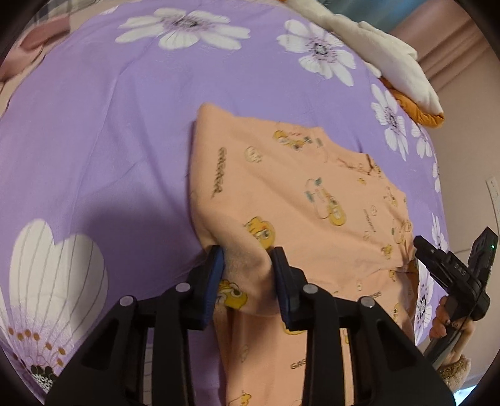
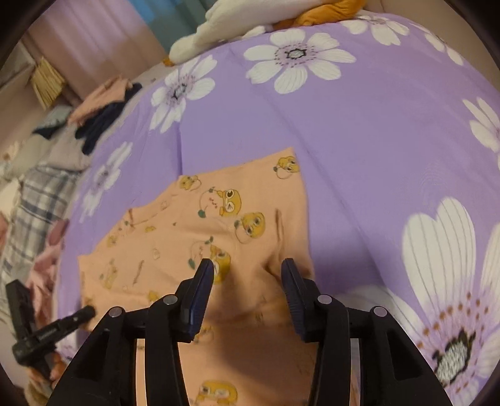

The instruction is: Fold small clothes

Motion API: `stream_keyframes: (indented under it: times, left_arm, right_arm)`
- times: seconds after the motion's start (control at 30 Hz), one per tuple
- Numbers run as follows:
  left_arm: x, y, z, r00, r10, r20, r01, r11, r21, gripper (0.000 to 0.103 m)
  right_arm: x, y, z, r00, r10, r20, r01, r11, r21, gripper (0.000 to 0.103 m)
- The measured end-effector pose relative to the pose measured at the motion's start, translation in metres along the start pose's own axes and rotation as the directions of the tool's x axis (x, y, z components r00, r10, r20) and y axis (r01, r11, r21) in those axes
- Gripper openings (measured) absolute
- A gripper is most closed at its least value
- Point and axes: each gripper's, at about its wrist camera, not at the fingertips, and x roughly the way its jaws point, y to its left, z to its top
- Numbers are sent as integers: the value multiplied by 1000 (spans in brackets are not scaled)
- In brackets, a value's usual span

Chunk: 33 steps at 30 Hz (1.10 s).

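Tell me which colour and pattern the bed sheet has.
The bed sheet is purple with large white flowers; the right wrist view shows it best.

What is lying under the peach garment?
The purple flowered bedsheet shows around the peach garment, which lies on it. Whatever lies under the garment's middle is covered. The garment is folded over itself, so lower layers are mostly hidden.

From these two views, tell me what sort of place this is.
Most likely a bedroom. The peach garment lies on a purple flowered sheet spread like a bed cover, with a white and orange plush toy at its far edge and a pile of clothes beside it.
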Motion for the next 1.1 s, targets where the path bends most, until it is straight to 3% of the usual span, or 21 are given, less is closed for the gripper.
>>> stream_keyframes:
  times: [0.13,0.23,0.27,0.3,0.37,0.53,0.67,0.8,0.93,1.1]
  left_arm:
    - [-3,4,-1,1000,-20,7,21,1000,-15,30]
    - [-4,3,-1,1000,-22,9,22,1000,-18,30]
    - [-5,3,-1,1000,-23,10,23,999,-23,30]
    - [-6,3,-1,1000,-26,11,27,999,-31,30]
    - [-11,4,0,999,-36,13,37,998,-47,30]
    - [-32,8,4,994,-96,43,99,992,-73,30]
    - [-35,7,14,994,-88,64,92,993,-73,30]
    - [-16,0,20,997,-68,25,69,996,-51,30]
    - [6,-2,21,1000,16,-19,-17,1000,-20,30]
    - [12,2,22,999,24,-28,-24,1000,-1,32]
  right_arm:
    - [24,9,4,998,-56,-39,54,998,-43,45]
    - [23,13,4,998,-66,-24,64,996,-65,41]
    - [23,14,4,997,-71,-17,69,995,-74,19]
    - [24,15,5,996,-90,-11,88,992,-89,10]
    - [21,16,6,995,-95,-8,94,992,-83,9]
    - [-24,17,16,993,-27,114,32,999,-44,9]
    - [-34,10,21,983,-105,150,113,993,-46,9]
    - [-14,-4,18,992,-103,72,105,994,-24,9]
    - [5,-12,13,989,-148,17,148,989,-11,9]
    - [13,-15,10,987,-158,7,158,987,-9,9]
